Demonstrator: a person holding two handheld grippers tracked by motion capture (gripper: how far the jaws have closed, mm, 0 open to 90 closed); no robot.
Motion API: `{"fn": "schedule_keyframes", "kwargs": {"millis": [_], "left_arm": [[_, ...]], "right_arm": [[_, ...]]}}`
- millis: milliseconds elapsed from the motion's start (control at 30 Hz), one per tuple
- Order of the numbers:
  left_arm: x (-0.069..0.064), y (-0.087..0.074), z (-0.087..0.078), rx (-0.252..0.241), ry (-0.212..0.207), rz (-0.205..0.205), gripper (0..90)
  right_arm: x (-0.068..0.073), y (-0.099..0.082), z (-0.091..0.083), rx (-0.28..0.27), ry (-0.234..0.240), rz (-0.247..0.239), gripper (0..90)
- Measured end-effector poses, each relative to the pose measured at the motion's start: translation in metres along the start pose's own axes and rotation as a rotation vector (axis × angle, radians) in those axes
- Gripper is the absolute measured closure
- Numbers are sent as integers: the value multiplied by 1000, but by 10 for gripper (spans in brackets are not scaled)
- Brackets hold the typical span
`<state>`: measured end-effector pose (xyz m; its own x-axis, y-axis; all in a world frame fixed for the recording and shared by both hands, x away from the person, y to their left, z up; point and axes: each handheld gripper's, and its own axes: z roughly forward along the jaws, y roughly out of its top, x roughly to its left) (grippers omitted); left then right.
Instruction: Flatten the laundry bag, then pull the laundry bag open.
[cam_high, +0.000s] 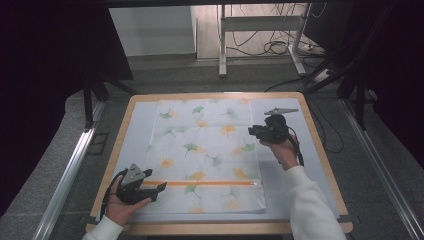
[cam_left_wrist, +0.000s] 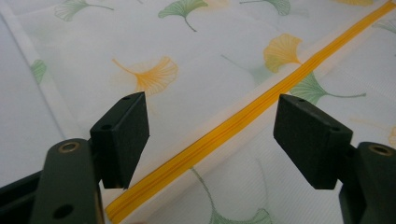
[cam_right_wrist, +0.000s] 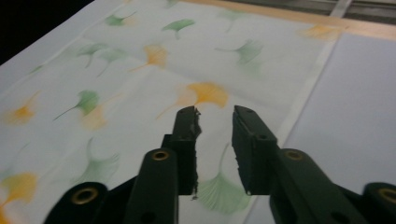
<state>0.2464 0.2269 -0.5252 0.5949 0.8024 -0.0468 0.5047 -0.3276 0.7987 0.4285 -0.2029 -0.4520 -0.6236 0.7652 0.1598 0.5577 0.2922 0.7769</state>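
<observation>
High view: a wooden table (cam_high: 320, 150) under a white sheet, and on it a leaf-printed pillowcase (cam_high: 205, 150) spread flat across the centre of the frame, with an orange zipper (cam_high: 200, 183) running level near its lower edge. At lower left, left gripper (cam_high: 156, 189) in a hand, lying low at the zipper's left end, jaws apart. At right of centre, right gripper (cam_high: 252, 131) held above the pillowcase's right edge, pointing left, a white sleeve (cam_high: 310, 205) below it.

Left gripper view: two black jaws spread wide at lower left and lower right, nothing clamped. Zipper (cam_left_wrist: 243, 122) crossing diagonally from lower left to upper right between them, untouched by either pad. Printed fabric (cam_left_wrist: 187, 56) filling the rest.

Right gripper view: jaws in the lower middle drawn close with a narrow gap, nothing between them, released and clear of the cloth. Pillowcase (cam_right_wrist: 140, 74) beneath, slightly blurred, its right edge running toward the upper right, bare white sheet (cam_right_wrist: 355, 102) beyond.
</observation>
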Motion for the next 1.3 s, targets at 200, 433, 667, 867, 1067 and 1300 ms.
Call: {"fn": "schedule_keyframes", "kwargs": {"millis": [200, 433, 667, 867, 1067, 1300], "left_arm": [[1, 0, 0, -2, 0, 2, 264], [-1, 2, 1, 8, 17, 18, 262], [-9, 7, -2, -8, 33, 19, 260], [-13, 11, -1, -12, 21, 23, 258], [-13, 10, -1, -13, 12, 24, 257], [-17, 14, -2, -19, -1, 29, 256]], "right_arm": [[15, -28, -16, 32, 52, -35, 863], [38, -62, -35, 44, 77, -67, 880], [64, -86, -53, 52, 141, -128, 880], [82, -108, -54, 92, 174, -158, 880], [89, -121, -51, 134, 185, -157, 880], [89, -130, -57, 137, 163, -144, 879]]}}
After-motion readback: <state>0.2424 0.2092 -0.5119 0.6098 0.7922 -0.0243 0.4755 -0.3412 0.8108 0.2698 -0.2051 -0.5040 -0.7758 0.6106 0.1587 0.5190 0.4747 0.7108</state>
